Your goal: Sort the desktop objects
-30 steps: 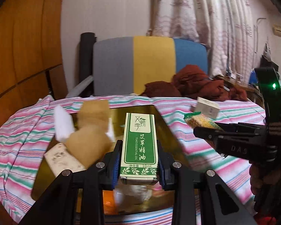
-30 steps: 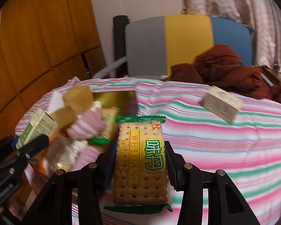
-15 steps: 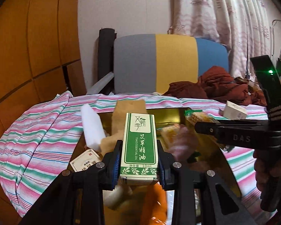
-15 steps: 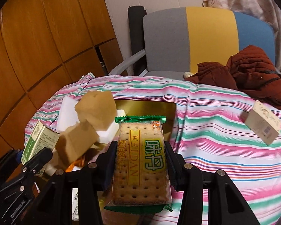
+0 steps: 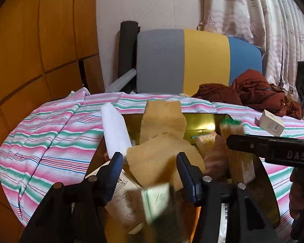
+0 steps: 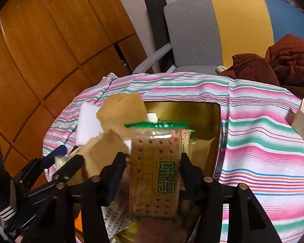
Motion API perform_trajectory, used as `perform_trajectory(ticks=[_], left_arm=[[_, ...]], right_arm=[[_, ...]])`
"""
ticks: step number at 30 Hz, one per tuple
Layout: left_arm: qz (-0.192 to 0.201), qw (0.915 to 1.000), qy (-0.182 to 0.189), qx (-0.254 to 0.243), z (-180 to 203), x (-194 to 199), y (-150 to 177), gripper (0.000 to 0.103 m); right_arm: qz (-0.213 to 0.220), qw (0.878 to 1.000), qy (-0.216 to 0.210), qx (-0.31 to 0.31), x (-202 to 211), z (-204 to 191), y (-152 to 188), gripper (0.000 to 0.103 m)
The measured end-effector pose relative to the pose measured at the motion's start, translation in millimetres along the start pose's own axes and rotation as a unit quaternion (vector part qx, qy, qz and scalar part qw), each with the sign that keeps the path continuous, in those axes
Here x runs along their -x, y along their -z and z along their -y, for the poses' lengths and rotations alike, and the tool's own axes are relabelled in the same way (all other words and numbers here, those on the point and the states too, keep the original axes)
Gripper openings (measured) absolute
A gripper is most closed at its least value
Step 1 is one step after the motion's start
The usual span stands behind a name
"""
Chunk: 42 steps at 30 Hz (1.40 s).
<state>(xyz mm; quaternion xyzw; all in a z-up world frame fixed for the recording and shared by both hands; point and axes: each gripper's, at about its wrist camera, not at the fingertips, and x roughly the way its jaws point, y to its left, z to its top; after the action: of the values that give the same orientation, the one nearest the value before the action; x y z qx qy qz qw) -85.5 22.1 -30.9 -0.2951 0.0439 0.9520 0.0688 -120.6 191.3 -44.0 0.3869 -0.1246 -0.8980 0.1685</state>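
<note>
My left gripper (image 5: pixel 150 170) is open above the gold tray (image 5: pixel 200 121). The green essential-oil box (image 5: pixel 156 202) is blurred below the fingers, loose and dropping into the tray. My right gripper (image 6: pixel 152 172) has opened wide; the green-edged cracker packet (image 6: pixel 156 174) sits blurred between the jaws with gaps on both sides, over the gold tray (image 6: pixel 192 111). The right gripper also shows at the right of the left wrist view (image 5: pixel 269 149), and the left gripper at the lower left of the right wrist view (image 6: pixel 56 166).
The tray holds brown paper pieces (image 5: pixel 162 125), a white foam block (image 5: pixel 115 129), a cream box (image 5: pixel 123 200) and other packets. A small cream box (image 5: pixel 271 121) lies on the striped cloth (image 5: pixel 50 133). A chair (image 5: pixel 192 60) with red clothing (image 5: pixel 251 93) stands behind; wooden panels stand at the left.
Both grippers opened. The green box left the left gripper's fingers and is falling into the tray. The cracker packet came loose between the right gripper's fingers. Both grippers moved further over the tray.
</note>
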Motion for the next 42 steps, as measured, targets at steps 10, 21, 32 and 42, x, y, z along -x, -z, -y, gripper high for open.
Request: perform_trajectory(ticks=[10,21,32,42], left_arm=[[0.023,0.9997,0.001,-0.013,13,19,-2,0.058],[0.024,0.9962,0.059,-0.060,71,37,1,0.058],[0.010,0.9828,0.130,-0.131,157,43,11,0.058],[-0.030,0.9652,0.195,-0.172,228,26,39,0.058]], right_arm=[[0.037,0.999,-0.012,-0.035,32,17,15,0.058],[0.077,0.991,0.023,-0.105,80,76,53,0.061],[0.110,0.967,0.106,-0.204,135,176,106,0.064],[0.101,0.954,0.153,-0.238,167,231,141,0.068]])
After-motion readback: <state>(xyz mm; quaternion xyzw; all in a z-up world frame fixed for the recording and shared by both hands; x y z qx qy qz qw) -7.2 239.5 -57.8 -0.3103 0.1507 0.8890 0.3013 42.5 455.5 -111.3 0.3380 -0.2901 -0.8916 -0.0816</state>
